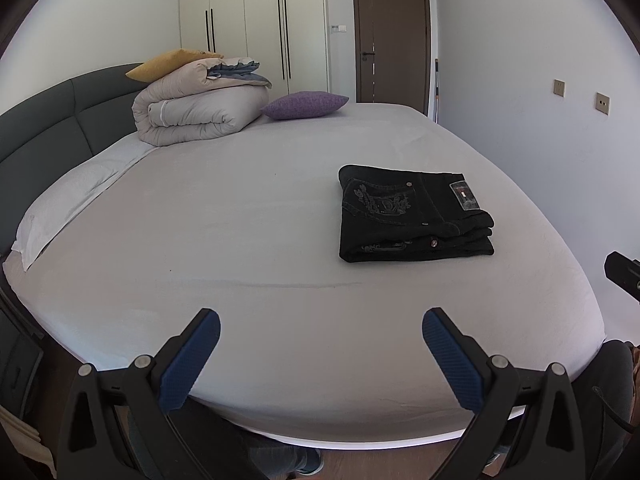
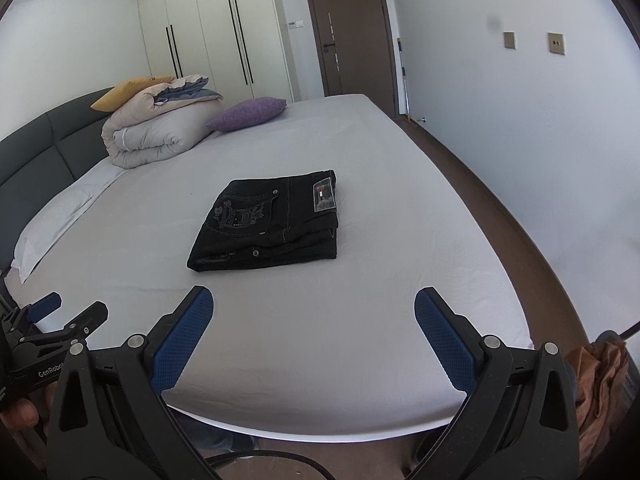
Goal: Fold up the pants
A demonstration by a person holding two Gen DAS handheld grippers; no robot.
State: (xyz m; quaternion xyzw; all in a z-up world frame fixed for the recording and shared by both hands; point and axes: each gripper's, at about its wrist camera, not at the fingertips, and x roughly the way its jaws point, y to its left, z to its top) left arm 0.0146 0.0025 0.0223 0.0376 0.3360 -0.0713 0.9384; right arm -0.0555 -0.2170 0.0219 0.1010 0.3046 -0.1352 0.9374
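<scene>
Black jeans (image 1: 414, 216) lie folded into a compact stack on the pale bed sheet (image 1: 240, 240), waistband label and embroidered pocket facing up. In the right wrist view the same pants (image 2: 272, 224) sit mid-bed, straight ahead. My left gripper (image 1: 321, 354) hovers over the bed's near edge, open and holding nothing, with the pants off to its right and farther away. My right gripper (image 2: 314, 336) is also open and bare, a short way back from the pants. The left gripper (image 2: 60, 320) shows at the lower left of the right wrist view.
A rolled duvet (image 1: 200, 108) with a yellow pillow (image 1: 168, 64) and a purple cushion (image 1: 304, 105) sits by the grey headboard (image 1: 48, 136). A white pillow (image 1: 76, 196) lies along the left. Wardrobe, door and wall stand beyond; brown floor (image 2: 500, 200) runs along the right.
</scene>
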